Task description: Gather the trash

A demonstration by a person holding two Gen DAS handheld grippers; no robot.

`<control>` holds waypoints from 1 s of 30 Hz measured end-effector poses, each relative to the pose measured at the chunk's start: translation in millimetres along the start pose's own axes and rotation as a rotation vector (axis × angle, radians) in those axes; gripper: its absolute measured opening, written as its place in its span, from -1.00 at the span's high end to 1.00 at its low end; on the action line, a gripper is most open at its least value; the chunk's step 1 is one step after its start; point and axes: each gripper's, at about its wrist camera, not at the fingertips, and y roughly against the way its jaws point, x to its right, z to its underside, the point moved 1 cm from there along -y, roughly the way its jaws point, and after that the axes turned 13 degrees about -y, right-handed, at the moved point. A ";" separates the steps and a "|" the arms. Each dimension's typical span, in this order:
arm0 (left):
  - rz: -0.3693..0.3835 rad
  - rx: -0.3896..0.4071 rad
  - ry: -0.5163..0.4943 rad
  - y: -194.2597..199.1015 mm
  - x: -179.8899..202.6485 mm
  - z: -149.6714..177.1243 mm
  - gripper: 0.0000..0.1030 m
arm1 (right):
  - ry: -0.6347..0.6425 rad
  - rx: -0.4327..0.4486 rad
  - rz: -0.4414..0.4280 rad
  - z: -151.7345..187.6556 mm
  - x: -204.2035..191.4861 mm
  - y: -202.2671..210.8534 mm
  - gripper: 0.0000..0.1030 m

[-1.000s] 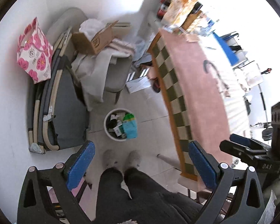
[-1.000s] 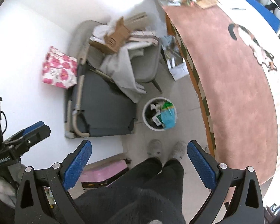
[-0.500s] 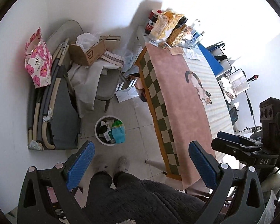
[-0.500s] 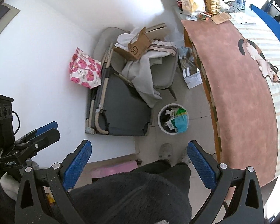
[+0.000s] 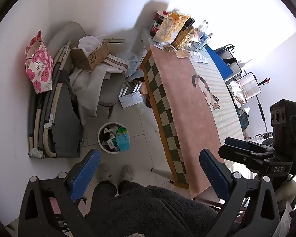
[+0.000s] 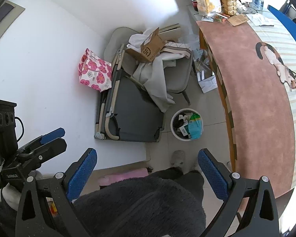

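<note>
My left gripper (image 5: 148,165) is spread wide with nothing between its blue pads (image 5: 84,167), and my right gripper (image 6: 147,165) is just as wide apart and just as empty. Both are held high, looking down past my dark fleece lap and slippers (image 5: 126,170) to the tiled floor. From the left view I can see the right gripper's body off to the right, beside the table; from the right view the left one sits low at the left.

The thing I care about is the white waste bin (image 5: 102,130), standing on the floor just ahead of my feet, between the folded grey cot (image 5: 65,118) and the table (image 5: 189,106) with its pink cat cloth. It is already fairly full: a teal packet (image 5: 122,138) leans over its near rim, with small boxes and dark bits behind. The right view shows the same bin (image 6: 174,118) a little right of centre.

Loose candidates for collecting, as I judge it, are the white papers on the floor (image 5: 131,99) by the grey chair's legs (whether they are truly rubbish I can't tell from here) and the clutter at the table's far end (image 6: 221,15).

To do this step well I'd choose one piece, bring one gripper down square over it with the pads either side of an edge, and keep the other free. Flat paper on tile will slide, so I'd pinch a raised corner rather than press down.
</note>
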 end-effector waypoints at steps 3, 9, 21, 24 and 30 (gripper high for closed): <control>0.003 -0.002 0.003 0.7 2.1 1.5 -1.00 | 0.004 -0.007 -0.004 0.9 -1.9 0.3 -1.00; 0.007 -0.006 0.003 2.2 4.7 -2.7 -1.00 | 0.006 -0.020 -0.007 2.8 -2.7 0.2 -1.00; 0.018 -0.009 -0.020 1.4 6.6 -8.9 -1.00 | -0.003 -0.017 -0.021 1.2 -5.2 3.6 -1.00; 0.018 -0.009 -0.019 1.4 7.3 -8.4 -1.00 | -0.008 -0.018 -0.028 1.4 -4.9 4.2 -1.00; 0.021 -0.005 -0.021 1.6 9.5 -10.4 -1.00 | -0.008 -0.018 -0.029 3.9 -4.6 5.8 -1.00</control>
